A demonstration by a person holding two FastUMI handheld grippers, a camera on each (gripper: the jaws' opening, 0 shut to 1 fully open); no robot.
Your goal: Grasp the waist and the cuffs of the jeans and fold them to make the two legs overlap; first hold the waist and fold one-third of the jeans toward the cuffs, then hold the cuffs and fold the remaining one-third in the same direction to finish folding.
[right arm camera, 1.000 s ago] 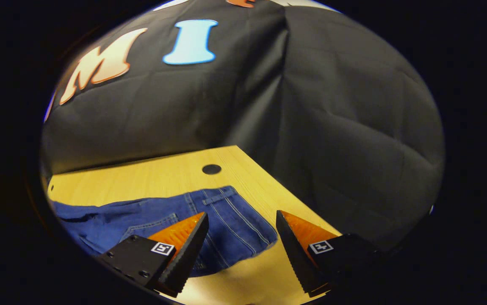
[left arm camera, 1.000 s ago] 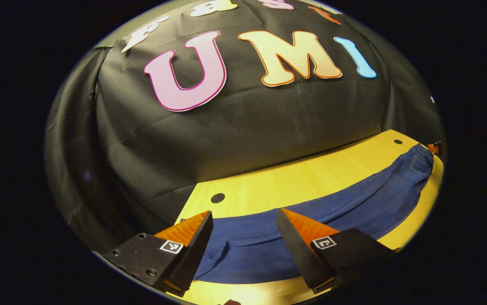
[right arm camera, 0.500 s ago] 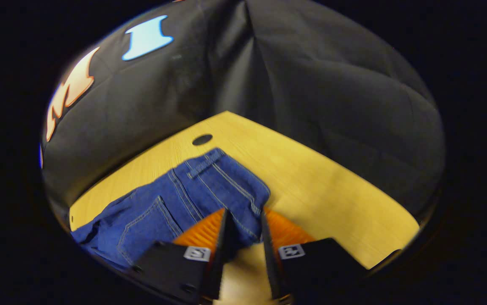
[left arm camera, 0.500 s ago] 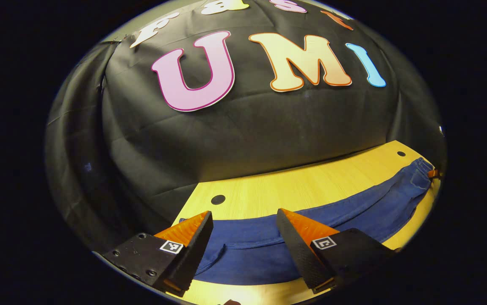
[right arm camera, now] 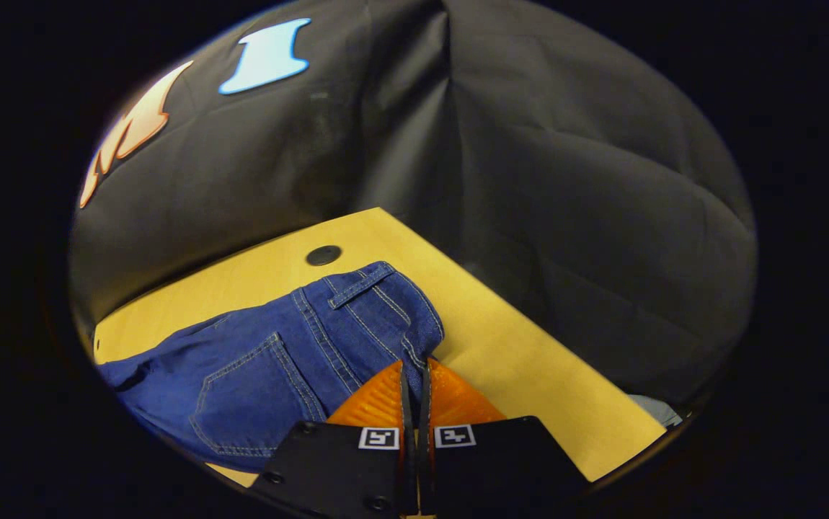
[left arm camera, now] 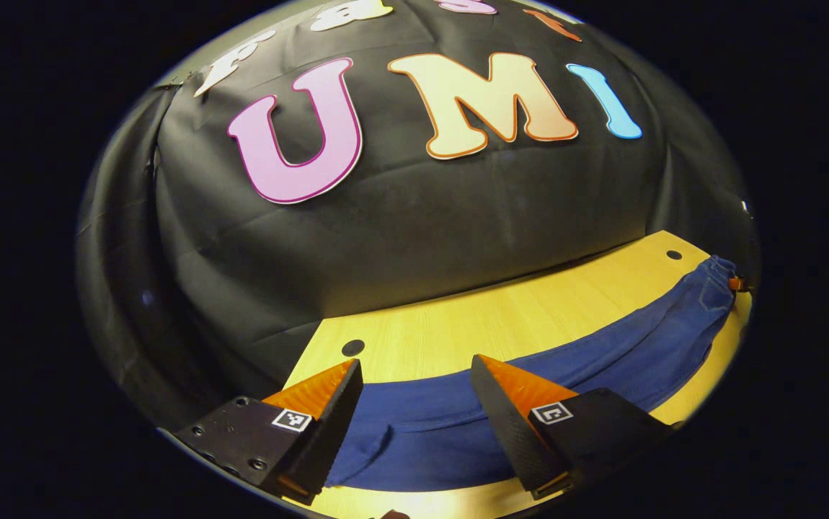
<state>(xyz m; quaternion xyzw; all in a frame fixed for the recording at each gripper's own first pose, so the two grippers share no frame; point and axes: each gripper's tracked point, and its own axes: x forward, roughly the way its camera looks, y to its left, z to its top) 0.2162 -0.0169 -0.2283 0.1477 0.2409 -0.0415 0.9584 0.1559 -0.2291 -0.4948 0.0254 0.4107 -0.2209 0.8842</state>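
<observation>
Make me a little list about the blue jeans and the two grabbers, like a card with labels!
jeans: blue denim, lying stretched out on the table
table: yellow wood, with small dark holes
left gripper: open, fingers apart above the cuff end of the jeans
right gripper: shut on the waist edge
waist: near the table's far corner, back pocket facing up
wall: black cloth

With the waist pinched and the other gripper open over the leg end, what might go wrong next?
The right gripper pinches only the waist corner of the jeans, so the denim may slip out when lifted. The left gripper hangs open above the cuff end, gripping nothing; lifting now would likely drag the legs across the table and skew them.
</observation>
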